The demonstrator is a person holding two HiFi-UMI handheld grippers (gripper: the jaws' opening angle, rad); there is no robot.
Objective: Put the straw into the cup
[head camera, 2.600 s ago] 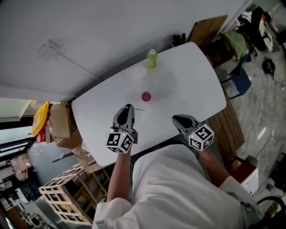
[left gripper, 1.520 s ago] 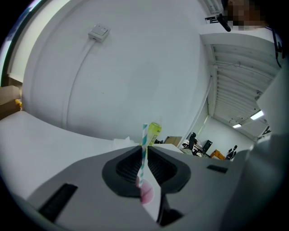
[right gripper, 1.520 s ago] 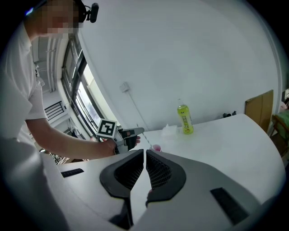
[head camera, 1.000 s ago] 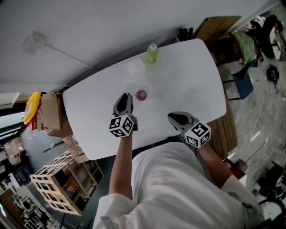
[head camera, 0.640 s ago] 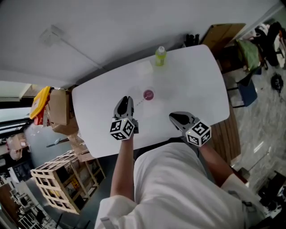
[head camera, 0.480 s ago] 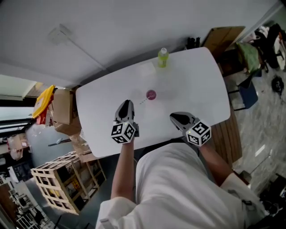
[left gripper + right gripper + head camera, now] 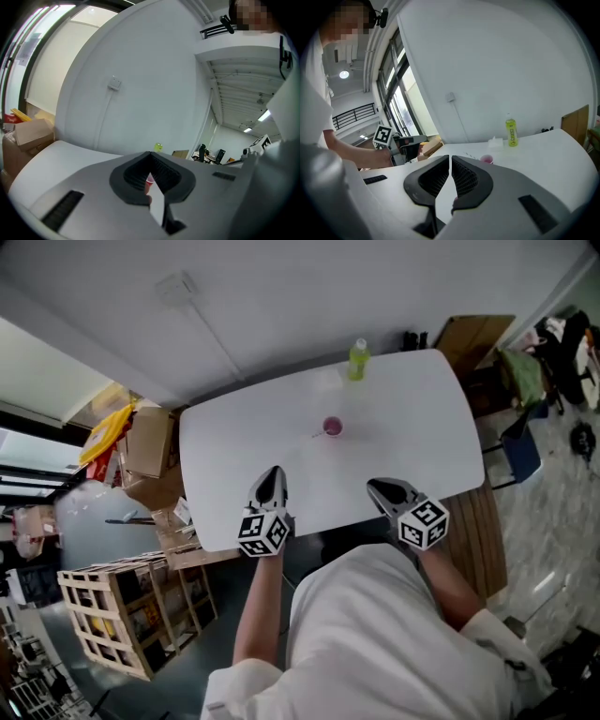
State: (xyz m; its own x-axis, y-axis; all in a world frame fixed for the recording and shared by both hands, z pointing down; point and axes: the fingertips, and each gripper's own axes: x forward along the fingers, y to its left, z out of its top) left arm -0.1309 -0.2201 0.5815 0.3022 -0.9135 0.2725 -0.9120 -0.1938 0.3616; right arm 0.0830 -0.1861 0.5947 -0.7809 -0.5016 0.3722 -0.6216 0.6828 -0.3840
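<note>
A small pink cup (image 7: 332, 427) stands upright near the middle of the white table (image 7: 412, 418). A thin striped straw (image 7: 317, 434) lies flat on the table just left of the cup; the right gripper view shows the straw (image 7: 469, 155) beside the cup (image 7: 486, 159). My left gripper (image 7: 273, 473) hovers over the table's near edge, well short of the straw, jaws shut and empty. The cup (image 7: 149, 178) peeks through the slit between its pads. My right gripper (image 7: 379, 487) hangs at the near edge, shut and empty. It sees the left gripper (image 7: 423, 139).
A green bottle (image 7: 357, 359) stands at the table's far edge with a white tissue pack (image 7: 495, 141) beside it. Cardboard boxes (image 7: 150, 442) and a wooden crate (image 7: 122, 615) sit left of the table. A chair (image 7: 511, 442) and a board (image 7: 469, 329) are on the right.
The left gripper has drawn back from the straw and cup toward the table's near edge. The straw stays lying beside the cup. The head view has shifted; the right gripper has hardly moved.
</note>
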